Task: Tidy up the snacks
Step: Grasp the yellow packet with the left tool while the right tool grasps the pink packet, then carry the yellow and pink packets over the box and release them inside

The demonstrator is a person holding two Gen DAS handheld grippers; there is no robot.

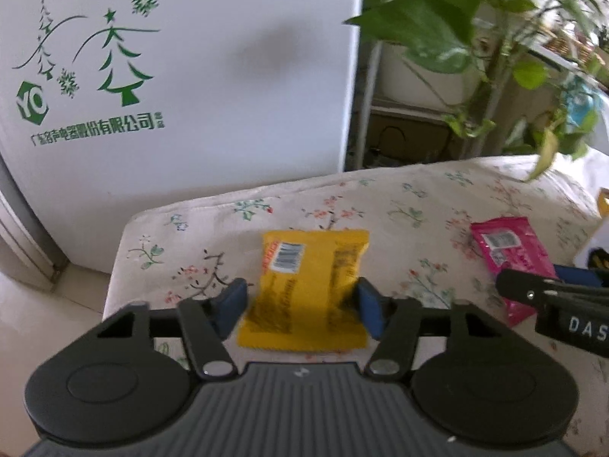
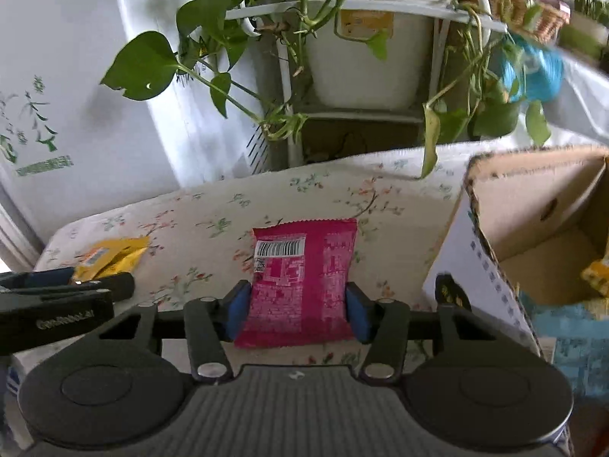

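A yellow snack packet (image 1: 308,278) lies barcode-up on the floral tablecloth (image 1: 380,198). My left gripper (image 1: 300,304) is shut on it, a blue pad pressing each side. To its right lies a pink snack packet (image 2: 304,285), also barcode-up, and my right gripper (image 2: 298,304) is shut on it the same way. In the left wrist view the pink packet (image 1: 510,255) shows at the right under the other tool's fingers (image 1: 525,289). The right wrist view shows the yellow packet (image 2: 114,255) at the left.
An open cardboard box (image 2: 533,205) stands on the table right of the pink packet, with a yellow snack (image 2: 597,278) inside. A white appliance with green tree print (image 1: 190,95) rises behind the table. Trailing plant leaves (image 2: 152,64) on a white stand hang over the far edge.
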